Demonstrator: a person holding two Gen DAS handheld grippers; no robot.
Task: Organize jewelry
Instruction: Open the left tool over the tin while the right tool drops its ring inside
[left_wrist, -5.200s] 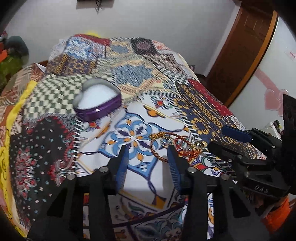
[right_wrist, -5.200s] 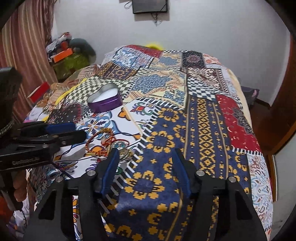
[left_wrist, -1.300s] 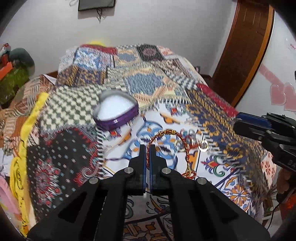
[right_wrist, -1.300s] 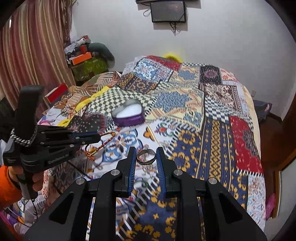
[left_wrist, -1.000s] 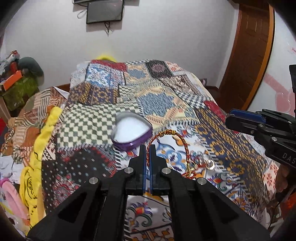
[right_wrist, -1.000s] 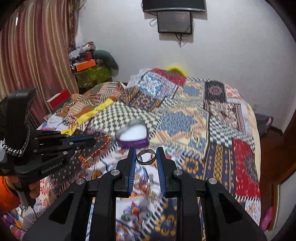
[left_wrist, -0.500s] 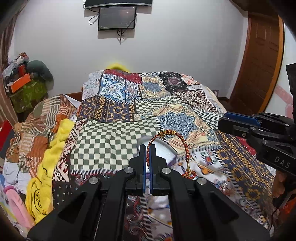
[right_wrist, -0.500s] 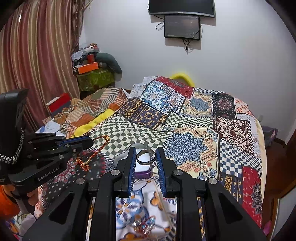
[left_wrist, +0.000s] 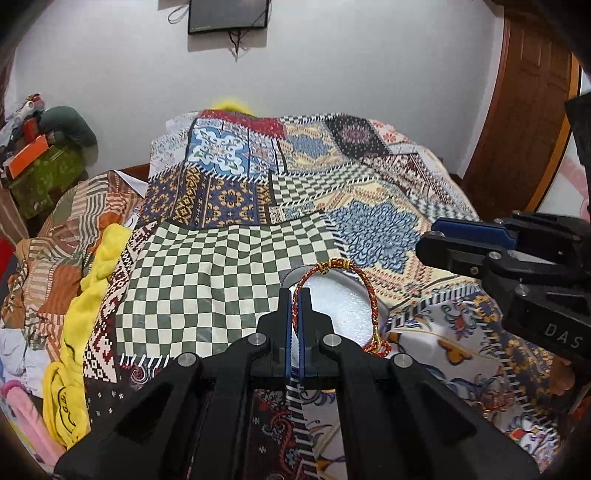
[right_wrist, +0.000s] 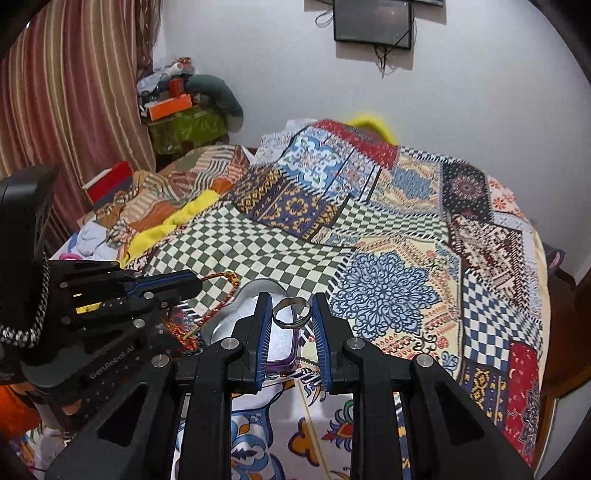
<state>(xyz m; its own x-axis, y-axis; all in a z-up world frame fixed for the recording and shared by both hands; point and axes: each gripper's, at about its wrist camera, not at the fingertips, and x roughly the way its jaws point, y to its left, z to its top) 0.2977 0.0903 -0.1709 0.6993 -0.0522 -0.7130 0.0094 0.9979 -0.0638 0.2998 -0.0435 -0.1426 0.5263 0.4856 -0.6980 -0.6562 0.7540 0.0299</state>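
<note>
While a red-and-gold cord bracelet (left_wrist: 370, 295) hangs pinched between the closed jaws of the left gripper (left_wrist: 295, 295), its loop arches above a heart-shaped purple box (right_wrist: 258, 325) with a white lining. To the right, the right gripper (right_wrist: 291, 312) clamps a silver ring (right_wrist: 291, 313) between its blue pads (right_wrist: 263, 339), held over the same box. Both tools hover above a patchwork bedspread (left_wrist: 229, 273); whether either jewel touches the lining is hard to tell. Far behind, a dark screen (right_wrist: 372, 24) hangs on the white wall.
</note>
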